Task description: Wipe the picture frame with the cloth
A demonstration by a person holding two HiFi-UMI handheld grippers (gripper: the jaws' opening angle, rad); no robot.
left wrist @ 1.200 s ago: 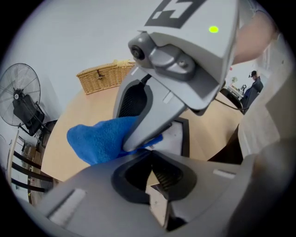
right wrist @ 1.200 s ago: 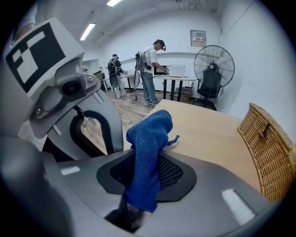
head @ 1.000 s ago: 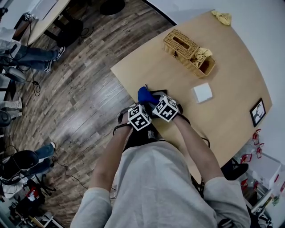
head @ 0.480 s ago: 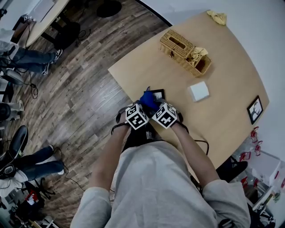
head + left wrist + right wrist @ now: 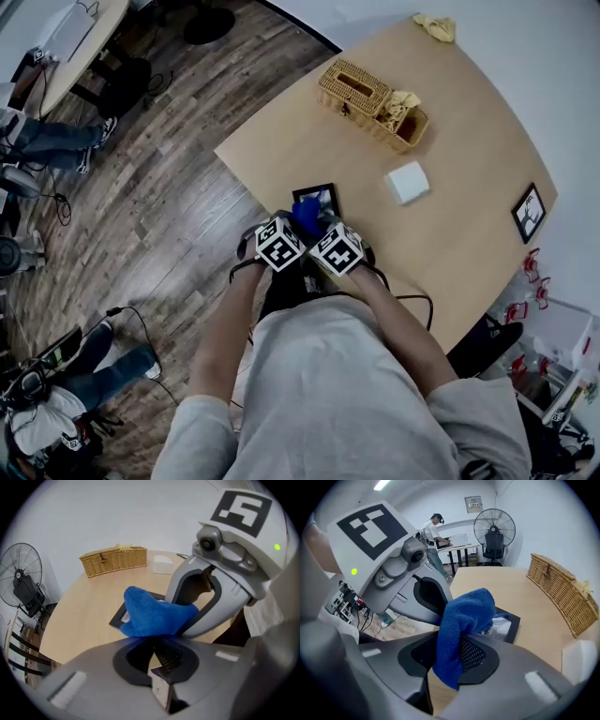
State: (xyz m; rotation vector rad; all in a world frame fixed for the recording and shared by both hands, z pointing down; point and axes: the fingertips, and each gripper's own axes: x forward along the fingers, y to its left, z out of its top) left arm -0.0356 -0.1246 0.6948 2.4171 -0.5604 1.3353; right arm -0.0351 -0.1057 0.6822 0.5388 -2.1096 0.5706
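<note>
A black picture frame (image 5: 319, 198) lies flat on the wooden table (image 5: 469, 141), near its front-left edge. A blue cloth (image 5: 306, 217) rests on the frame's near end. My right gripper (image 5: 323, 234) is shut on that cloth (image 5: 464, 618), which bulges up from its jaws over the frame's glass (image 5: 505, 626). Close beside it on the left, my left gripper (image 5: 286, 232) has its jaws together with nothing seen between them. In the left gripper view (image 5: 157, 649), the cloth (image 5: 152, 613) hides most of the frame (image 5: 119, 616).
A wicker basket (image 5: 366, 98) holding a yellow rag (image 5: 405, 101) stands mid-table. Right of the frame sits a white box (image 5: 408, 182). A second small framed picture (image 5: 528, 212) is near the right edge and another yellow rag (image 5: 436, 26) at the far end. People (image 5: 52, 141) are on the floor to the left.
Both grippers have drawn back toward me with the cloth, sliding it across the frame. More of the frame now shows beyond the cloth.
</note>
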